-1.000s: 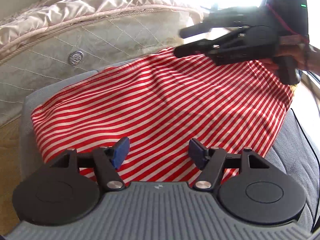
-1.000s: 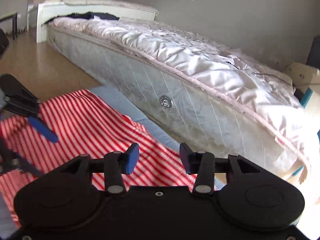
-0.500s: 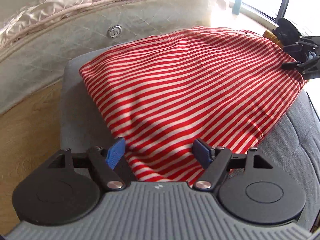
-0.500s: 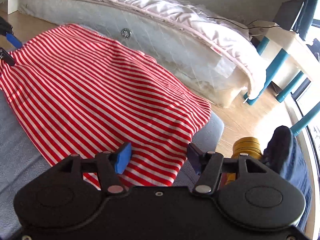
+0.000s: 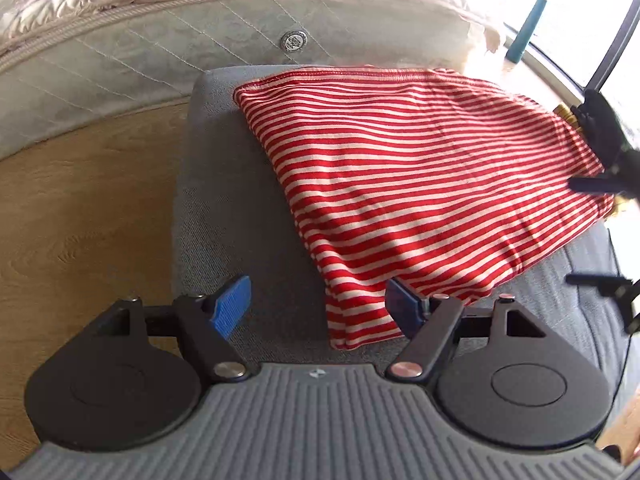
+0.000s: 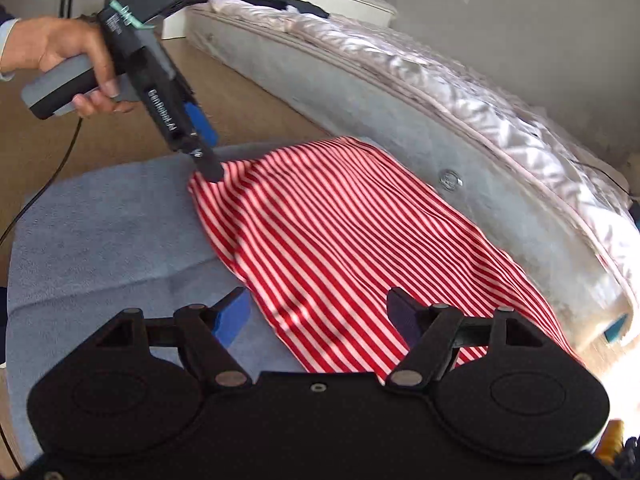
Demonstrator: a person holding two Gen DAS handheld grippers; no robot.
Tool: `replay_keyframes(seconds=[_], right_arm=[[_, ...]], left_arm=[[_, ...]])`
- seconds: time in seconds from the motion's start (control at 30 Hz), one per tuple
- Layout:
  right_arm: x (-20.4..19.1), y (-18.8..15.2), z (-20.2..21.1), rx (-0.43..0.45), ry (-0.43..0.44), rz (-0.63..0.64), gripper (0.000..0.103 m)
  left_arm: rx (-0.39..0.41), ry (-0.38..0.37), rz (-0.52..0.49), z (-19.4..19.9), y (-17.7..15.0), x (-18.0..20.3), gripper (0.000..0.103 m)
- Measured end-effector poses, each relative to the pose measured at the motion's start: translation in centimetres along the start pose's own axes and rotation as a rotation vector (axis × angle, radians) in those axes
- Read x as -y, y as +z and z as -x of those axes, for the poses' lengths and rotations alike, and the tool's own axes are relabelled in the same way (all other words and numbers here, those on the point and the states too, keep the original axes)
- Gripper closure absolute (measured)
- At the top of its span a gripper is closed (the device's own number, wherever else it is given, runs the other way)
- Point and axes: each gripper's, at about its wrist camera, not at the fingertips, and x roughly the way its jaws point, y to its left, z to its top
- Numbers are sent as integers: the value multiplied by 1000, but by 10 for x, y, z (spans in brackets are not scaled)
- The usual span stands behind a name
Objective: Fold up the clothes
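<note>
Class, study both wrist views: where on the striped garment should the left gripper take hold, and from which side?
Probably the near corner of the striped garment. It lies flat on the grey cushion between the open fingers of the left gripper, so approach low from the cushion's near edge.

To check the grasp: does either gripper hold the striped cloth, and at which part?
Nothing is held. Both the left gripper and right gripper are open, each astride an edge of the striped cloth.

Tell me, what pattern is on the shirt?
Red and white stripes on the shirt, clearest in the left wrist view.
</note>
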Motion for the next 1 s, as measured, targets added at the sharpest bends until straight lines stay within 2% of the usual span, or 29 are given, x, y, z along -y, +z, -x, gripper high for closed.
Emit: replay_keyframes(seconds=[0.07, 0.17, 0.23, 0.33, 0.43, 0.47, 0.5, 0.63, 0.67, 0.73, 0.9, 1.0], right_arm=[[-19, 13, -22, 29, -23, 58, 27], [-50, 27, -59, 39, -126, 112, 27], [-70, 33, -73, 43, -124, 140, 28], [-99, 40, -90, 45, -137, 199, 29], [-115, 42, -106, 64, -325, 304, 29], [-117, 41, -113, 68, -370, 339, 29], [-118, 40, -117, 69, -375, 352, 30], [-116, 46, -127, 43, -372, 342, 63], [-105, 46, -122, 57, -358, 265, 79], [-82, 45, -111, 86, -328, 111, 90], [-24, 44, -83, 156, -248, -273, 92], [11, 43, -66, 197, -197, -503, 92]], left_arm=[[13, -85, 68, 7, 0, -8, 24], [12, -186, 219, 12, -2, -28, 24], [16, -240, 308, 12, -3, -40, 24], [43, -278, 373, 16, -5, -52, 24], [39, -277, 364, 16, -5, -55, 24], [36, -278, 364, 16, -5, -57, 24], [33, -292, 381, 14, -5, -59, 24], [41, -332, 424, 8, -5, -70, 24], [46, -330, 420, 8, -5, -69, 24], [56, -334, 405, 5, -4, -69, 24], [98, -384, 354, 4, 9, -56, 24], [135, -375, 260, 4, 29, -39, 24]])
